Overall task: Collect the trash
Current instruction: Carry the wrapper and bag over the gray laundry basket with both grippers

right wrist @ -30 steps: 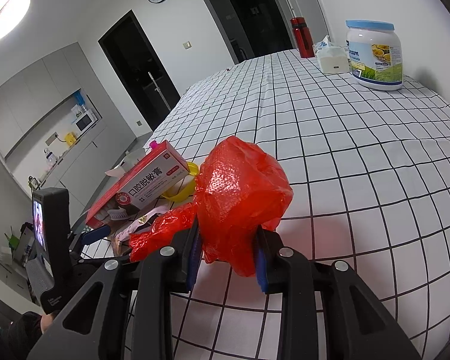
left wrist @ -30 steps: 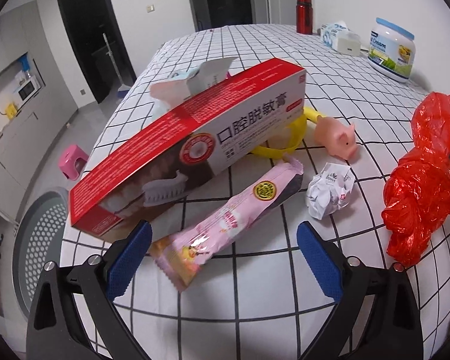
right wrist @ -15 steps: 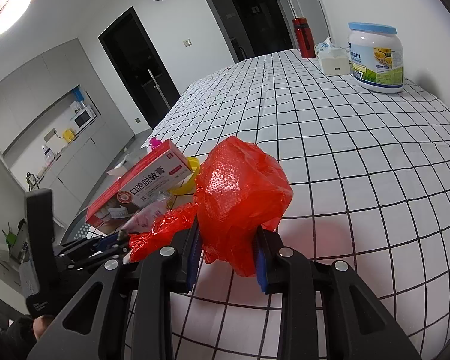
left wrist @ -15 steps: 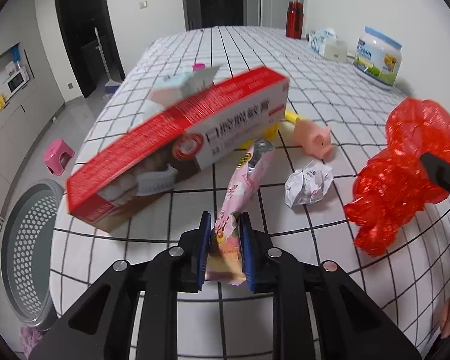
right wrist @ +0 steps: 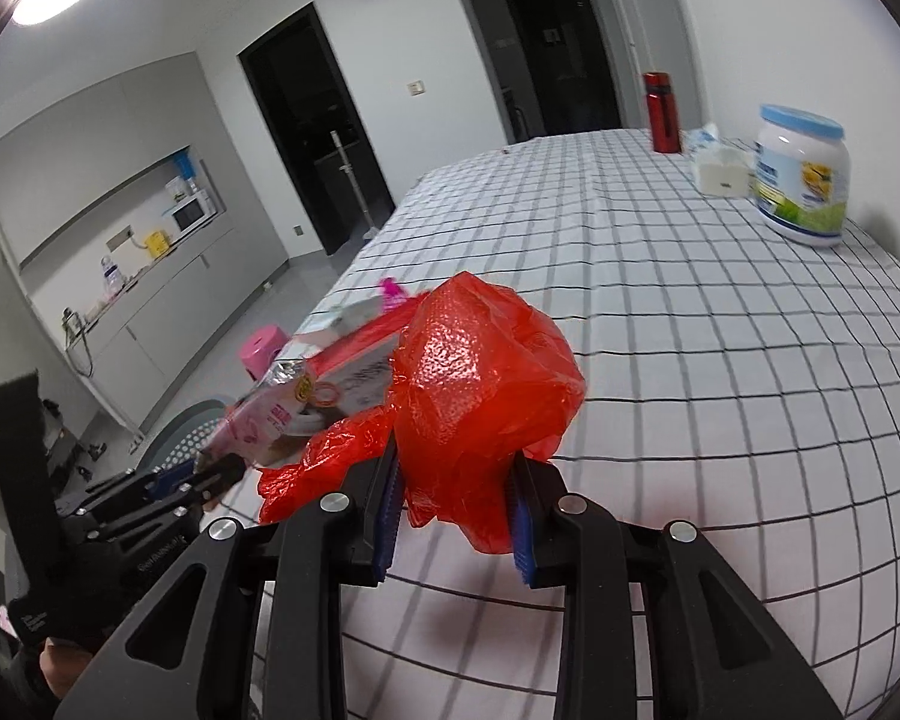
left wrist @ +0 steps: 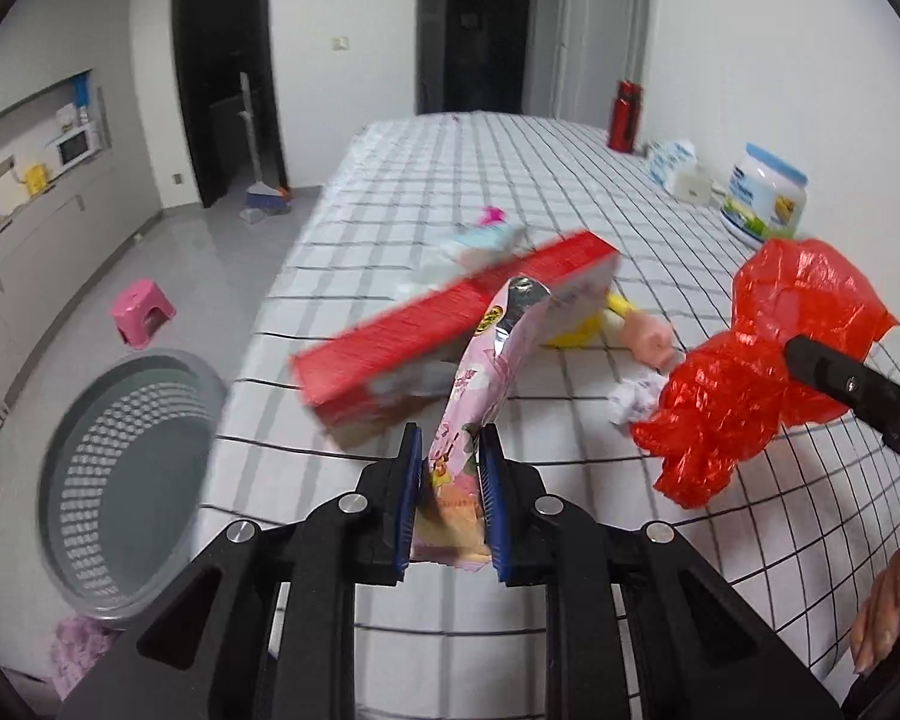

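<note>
My left gripper (left wrist: 450, 501) is shut on a pink snack wrapper (left wrist: 486, 378), which stands up off the checked tablecloth (left wrist: 510, 198). Behind it lies a red toothpaste box (left wrist: 426, 324). My right gripper (right wrist: 455, 510) is shut on a crumpled red plastic bag (right wrist: 480, 384), held above the table; that red plastic bag (left wrist: 768, 372) also shows at the right of the left wrist view. A crumpled white paper ball (left wrist: 633, 399) and a pink toy pig (left wrist: 648, 336) lie on the cloth between them. The left gripper (right wrist: 210, 474) with the pink snack wrapper (right wrist: 258, 420) appears at the left of the right wrist view.
A grey mesh waste basket (left wrist: 120, 474) stands on the floor left of the table edge, with a pink stool (left wrist: 141, 312) beyond it. At the far right of the table are a white jar (right wrist: 801, 180), a tissue pack (right wrist: 717, 165) and a red bottle (right wrist: 660, 111).
My left gripper shut on the pink wrapper and lifted it off the cloth, swinging left so the basket came into view. The right gripper rose with the red bag.
</note>
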`<state>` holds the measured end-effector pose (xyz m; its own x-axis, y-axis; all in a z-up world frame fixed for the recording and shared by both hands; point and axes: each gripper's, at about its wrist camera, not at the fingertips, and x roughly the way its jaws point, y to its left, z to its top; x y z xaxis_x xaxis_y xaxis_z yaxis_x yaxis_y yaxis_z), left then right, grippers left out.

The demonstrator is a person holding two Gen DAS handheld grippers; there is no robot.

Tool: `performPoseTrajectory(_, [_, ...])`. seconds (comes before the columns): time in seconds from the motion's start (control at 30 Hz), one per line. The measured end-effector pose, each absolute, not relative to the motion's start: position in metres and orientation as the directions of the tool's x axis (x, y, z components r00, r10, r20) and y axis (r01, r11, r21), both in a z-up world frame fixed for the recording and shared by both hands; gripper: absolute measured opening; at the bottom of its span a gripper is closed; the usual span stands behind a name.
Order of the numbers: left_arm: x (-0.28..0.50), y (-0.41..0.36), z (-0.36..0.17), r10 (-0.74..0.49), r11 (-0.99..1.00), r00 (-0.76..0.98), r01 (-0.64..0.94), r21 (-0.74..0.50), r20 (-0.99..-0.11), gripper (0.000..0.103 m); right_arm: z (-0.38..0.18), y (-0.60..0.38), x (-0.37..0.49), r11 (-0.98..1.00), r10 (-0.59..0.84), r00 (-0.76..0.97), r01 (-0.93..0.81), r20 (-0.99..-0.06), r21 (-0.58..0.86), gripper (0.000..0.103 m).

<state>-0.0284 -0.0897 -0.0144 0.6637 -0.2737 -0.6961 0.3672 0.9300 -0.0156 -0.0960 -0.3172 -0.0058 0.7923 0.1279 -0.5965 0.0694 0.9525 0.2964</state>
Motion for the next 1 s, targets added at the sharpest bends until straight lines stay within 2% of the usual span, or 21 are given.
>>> performPoseTrajectory(0.33, [-0.022,0.005,0.003,-0.138,0.985,0.751,0.171,-0.012,-0.646,0.02,0.003,-0.229,-0.057,0.957,0.255,0.766,-0.114,-0.589,0.267,0.029])
performPoseTrajectory(0.63, [0.002,0.103,-0.016,0.04,0.999,0.732,-0.031,0.024,-0.68,0.02,-0.004,-0.129,-0.001,0.928,0.372,0.688,-0.298,-0.623,0.226,0.029])
performPoseTrajectory(1.0, [0.029,0.171,-0.051,0.09,0.99,0.664,-0.144,-0.01,-0.743,0.02,-0.033,-0.03,0.064,0.891,0.411,0.574,-0.416,-0.708,0.18,0.029])
